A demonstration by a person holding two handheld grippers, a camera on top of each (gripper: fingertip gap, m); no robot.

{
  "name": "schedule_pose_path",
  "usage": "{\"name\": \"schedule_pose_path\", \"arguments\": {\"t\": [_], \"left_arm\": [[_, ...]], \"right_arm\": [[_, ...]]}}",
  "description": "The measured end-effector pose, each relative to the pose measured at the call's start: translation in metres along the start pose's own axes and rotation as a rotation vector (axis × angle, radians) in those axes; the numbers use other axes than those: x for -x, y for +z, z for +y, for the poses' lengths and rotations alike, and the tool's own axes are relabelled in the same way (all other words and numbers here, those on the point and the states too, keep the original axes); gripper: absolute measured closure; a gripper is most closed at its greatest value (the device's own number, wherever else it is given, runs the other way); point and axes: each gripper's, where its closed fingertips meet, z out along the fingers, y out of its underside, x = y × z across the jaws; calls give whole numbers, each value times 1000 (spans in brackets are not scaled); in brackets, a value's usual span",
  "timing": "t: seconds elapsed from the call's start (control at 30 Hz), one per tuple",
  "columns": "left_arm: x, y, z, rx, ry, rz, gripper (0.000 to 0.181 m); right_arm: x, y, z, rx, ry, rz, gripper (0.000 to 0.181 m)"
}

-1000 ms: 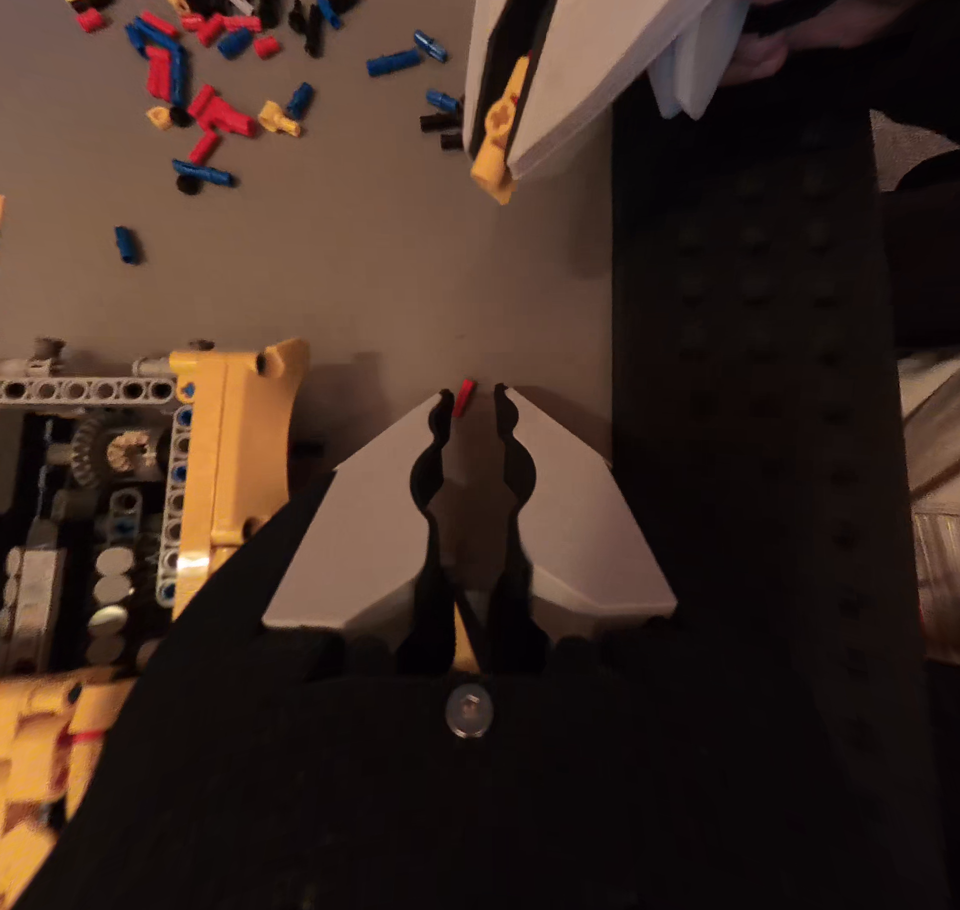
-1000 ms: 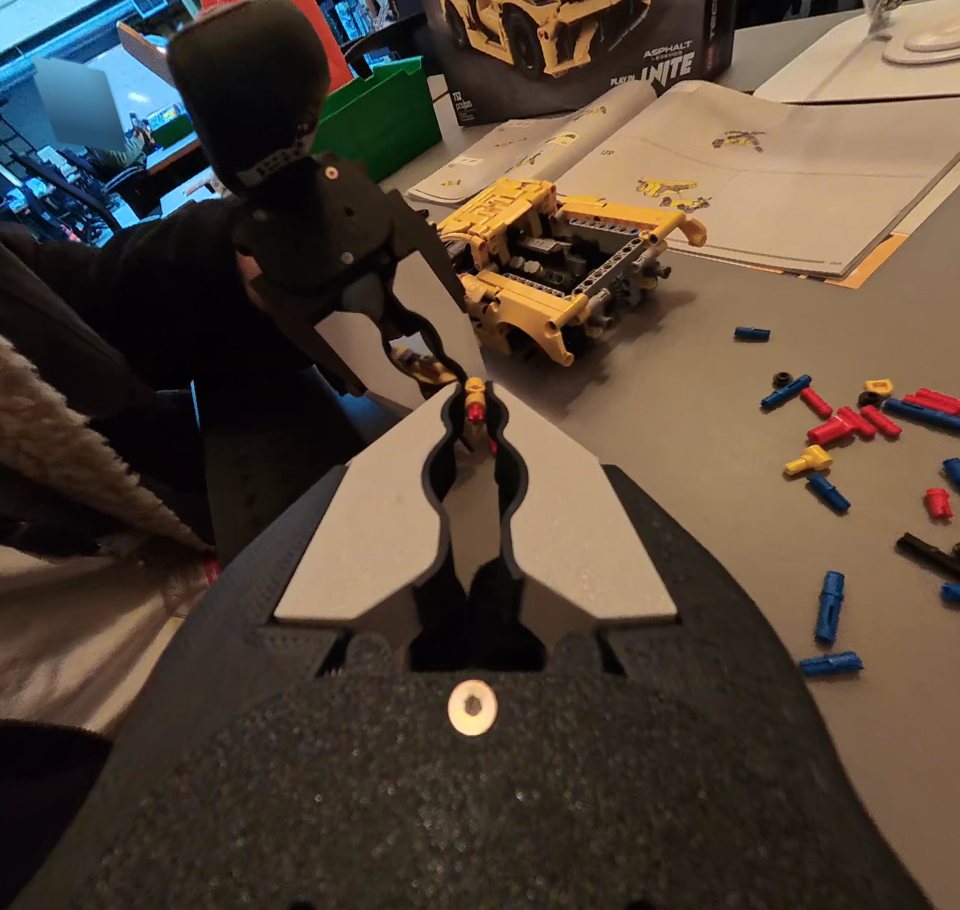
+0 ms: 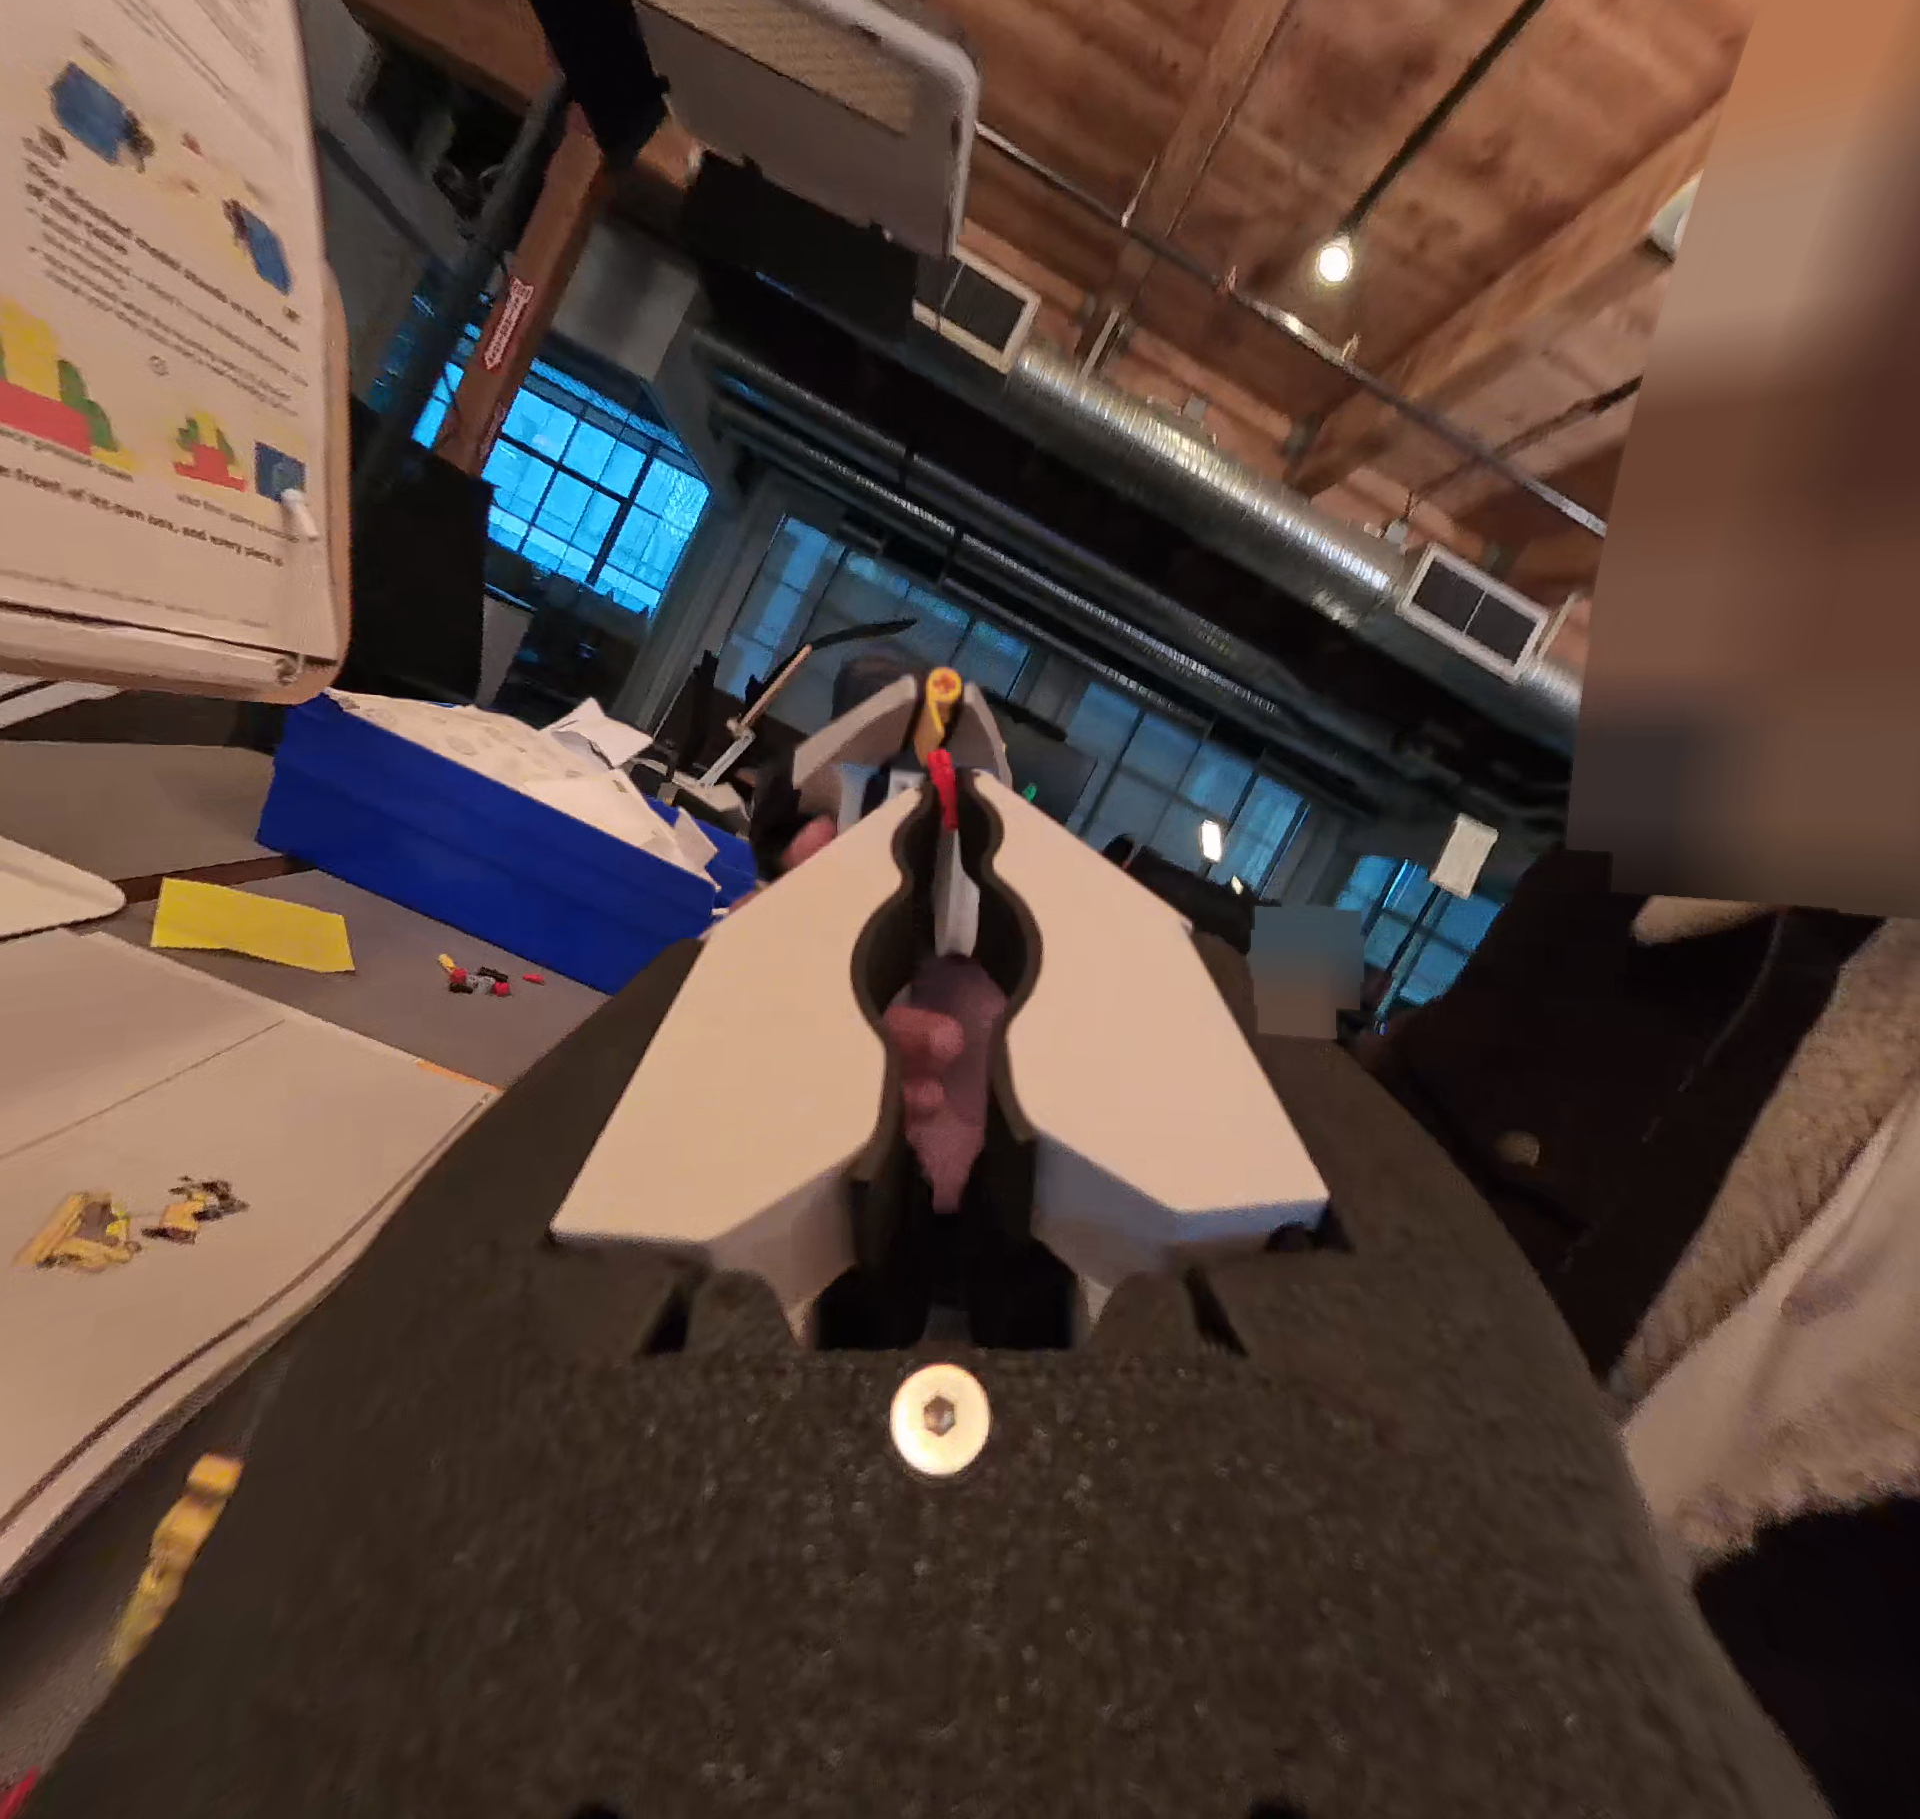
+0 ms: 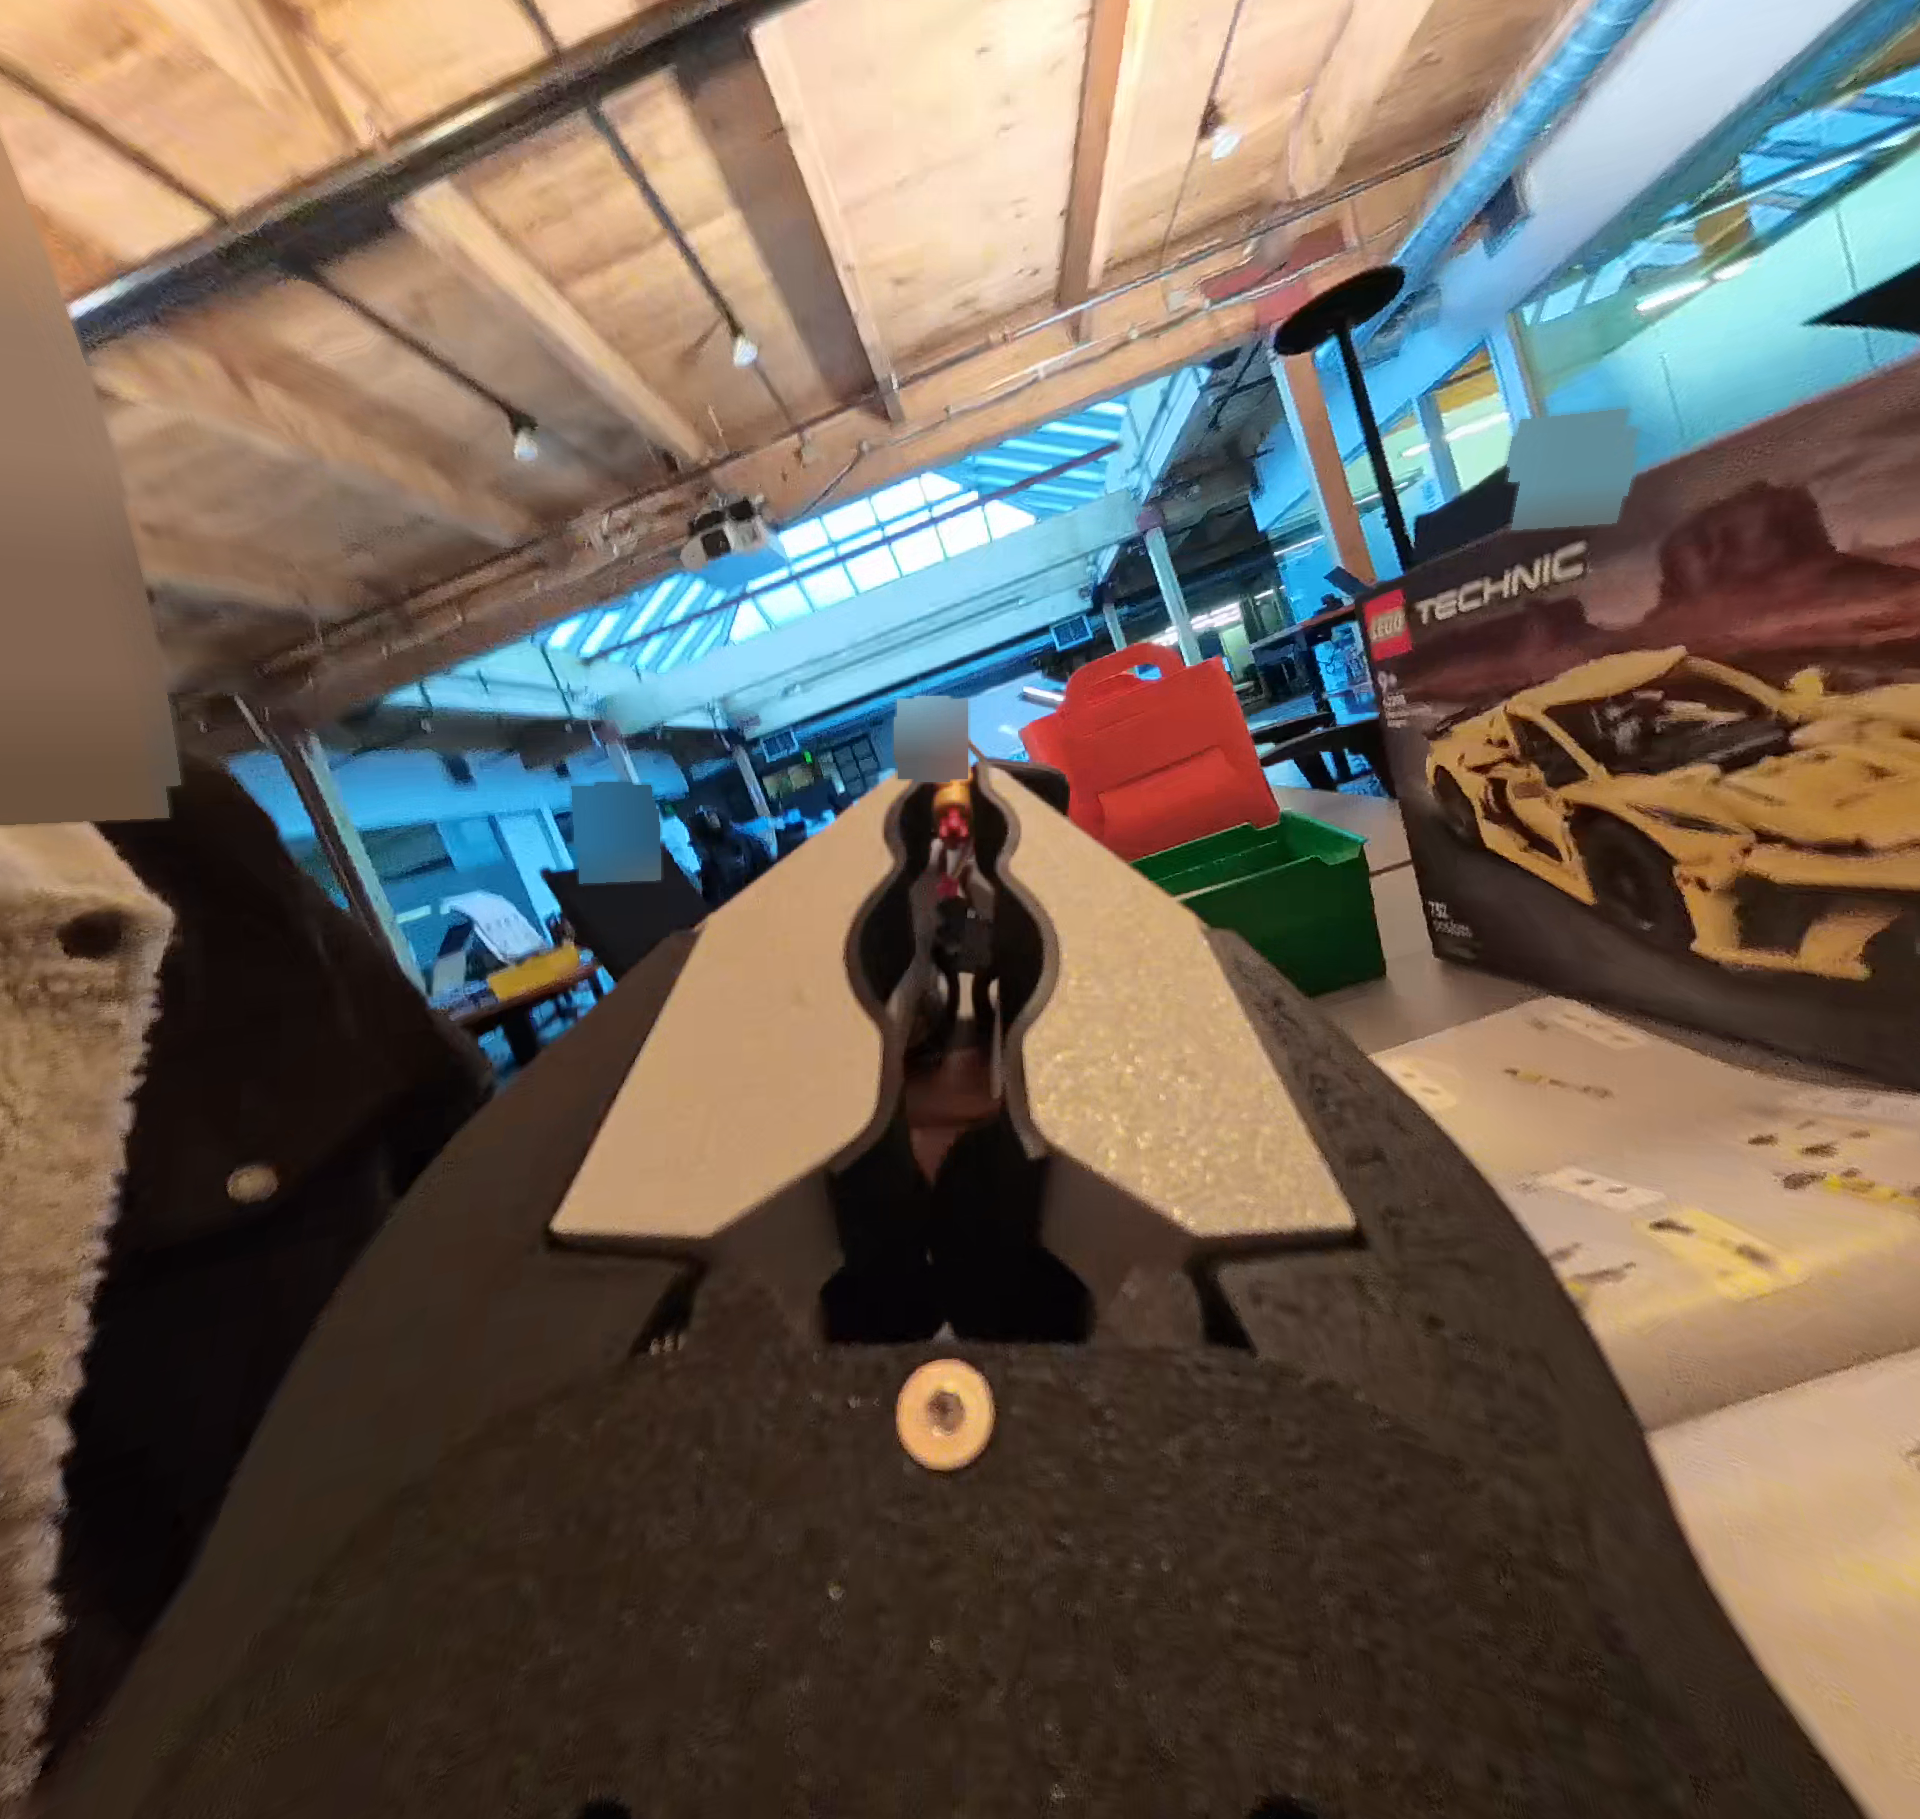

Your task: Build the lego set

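Both tools were raised off the bench tip to tip: left tool point(image 3: 943, 782) pinched narrow on a red pin point(image 3: 943, 790), long axis running straight ahead toward the yellow connector point(image 3: 939, 697) clamped in the right tool point(image 4: 951, 795), pin meeting connector end-on, apparently mid-insertion.

The instruction booklet point(image 3: 156, 1198) is cut off at lower left; most of the red pin point(image 3: 943, 782) is hidden between closed fingers.
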Motion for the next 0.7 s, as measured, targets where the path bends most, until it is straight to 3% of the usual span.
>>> {"name": "schedule_pose_path", "arguments": {"t": [0.1, 0.3, 0.7], "left_arm": [[4, -6, -7, -40, -42, 1, 179], [2, 0, 9, 58, 22, -14, 179], [2, 9, 35, 156, 22, -5, 179]], "right_arm": [[0, 3, 18, 109, -30, 48, 176], [-2, -6, 26, 208, -65, 96, 176], [2, -6, 35, 299, -156, 128, 176]]}}
